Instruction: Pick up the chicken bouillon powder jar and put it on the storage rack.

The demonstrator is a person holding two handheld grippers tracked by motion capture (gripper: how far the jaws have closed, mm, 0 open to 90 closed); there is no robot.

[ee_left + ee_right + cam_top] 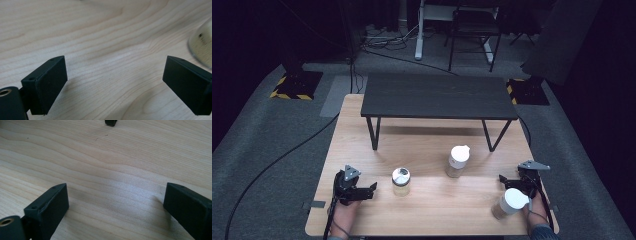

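Note:
Three small jars stand on the wooden table (362,220). One with a silvery top (401,181) is left of centre, a white-lidded one (457,161) is in the middle, and another white-lidded one (510,202) is at the front right. My left gripper (372,191) rests at the front left and points right toward the silvery-topped jar. It is open with bare wood between its jaws (115,72), and that jar's edge (202,42) sits just beyond the right jaw. My right gripper (508,182) is open over bare wood (116,197), just behind the front right jar.
A low black table (438,96) stands on the far half of the wooden table; one of its feet (111,122) is ahead of my right gripper. Cables, stands and a chair are on the grey floor beyond.

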